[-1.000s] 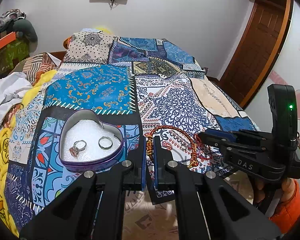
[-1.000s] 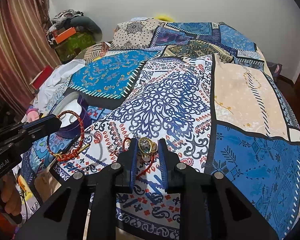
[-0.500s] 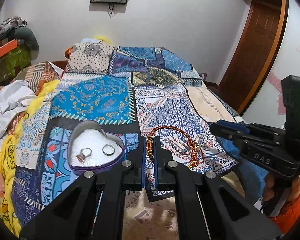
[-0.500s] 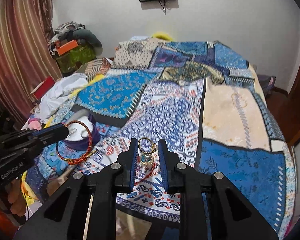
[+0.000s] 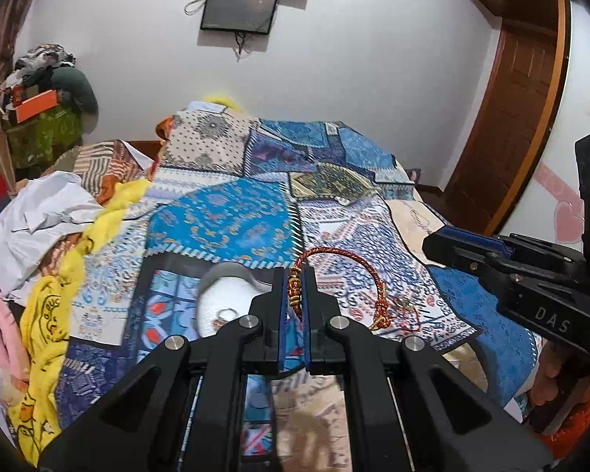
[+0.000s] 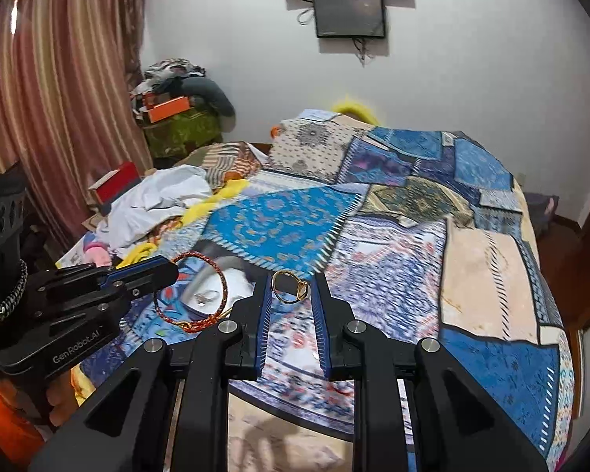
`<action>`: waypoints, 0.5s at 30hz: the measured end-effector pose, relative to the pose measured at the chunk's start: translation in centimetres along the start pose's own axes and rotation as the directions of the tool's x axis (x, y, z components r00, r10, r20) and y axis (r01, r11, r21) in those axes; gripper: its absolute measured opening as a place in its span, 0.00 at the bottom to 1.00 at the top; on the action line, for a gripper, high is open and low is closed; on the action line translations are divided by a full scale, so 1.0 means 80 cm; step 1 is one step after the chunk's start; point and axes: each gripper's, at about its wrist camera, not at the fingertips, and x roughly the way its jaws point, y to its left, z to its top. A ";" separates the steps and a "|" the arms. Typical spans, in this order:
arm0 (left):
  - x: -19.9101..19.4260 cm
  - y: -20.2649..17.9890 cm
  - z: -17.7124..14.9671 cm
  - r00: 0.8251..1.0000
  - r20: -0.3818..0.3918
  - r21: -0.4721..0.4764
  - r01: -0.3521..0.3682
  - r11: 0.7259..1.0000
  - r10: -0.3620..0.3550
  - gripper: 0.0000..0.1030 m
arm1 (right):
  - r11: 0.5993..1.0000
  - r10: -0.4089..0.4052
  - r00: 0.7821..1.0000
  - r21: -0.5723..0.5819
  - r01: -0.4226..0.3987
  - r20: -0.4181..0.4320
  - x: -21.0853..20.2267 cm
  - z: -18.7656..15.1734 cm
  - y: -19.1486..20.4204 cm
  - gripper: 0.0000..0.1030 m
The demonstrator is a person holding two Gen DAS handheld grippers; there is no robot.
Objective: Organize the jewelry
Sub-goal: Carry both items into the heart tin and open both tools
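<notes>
Left gripper (image 5: 294,287): fingers pressed nearly together, pinching the knotted section of a red-and-gold braided cord bracelet (image 5: 358,271). The bracelet is lifted off the bed, its loop arcing out to the right of the fingers and ending in a gold knot at the lower right. From the right wrist view the same bracelet (image 6: 200,295) hangs from the left gripper's blue-padded tip (image 6: 149,271), above the bedspread.

Right gripper (image 6: 291,295): fingers parted by a moderate gap, with a thin gold ring (image 6: 289,288) sitting between the blue pads. The ring touches the left pad at one side and lies close to the right pad at the other; whether it is firmly clamped I cannot tell, but it is held up clear of the bed. In the left wrist view the right gripper (image 5: 436,242) shows only side-on, so its gap is not readable there.

Heart-shaped tin with white lining (image 5: 224,295): rests on the blue patchwork bedspread (image 5: 224,220), partly hidden behind the left gripper's fingers. At least one silver ring (image 5: 225,313) lies on the lining. From the right wrist view the tin (image 6: 232,279) sits behind the bracelet loop, blurred.

Background: crumpled white cloth (image 5: 39,216) and yellow fabric (image 5: 51,314) along the left side of the bed; dark wall screen (image 5: 238,8); wooden door (image 5: 507,118) at right.
</notes>
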 end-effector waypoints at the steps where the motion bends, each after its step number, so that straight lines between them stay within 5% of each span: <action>1: -0.003 0.006 0.001 1.000 0.005 -0.003 -0.007 1.000 0.007 0.05 | 1.000 0.005 1.000 -0.004 -0.005 0.001 0.000 0.000 0.003 0.18; 15: 0.014 0.067 -0.011 0.998 -0.042 -0.051 -0.039 0.998 0.037 0.05 | 0.997 0.063 0.997 -0.041 -0.066 -0.052 0.043 -0.002 0.053 0.18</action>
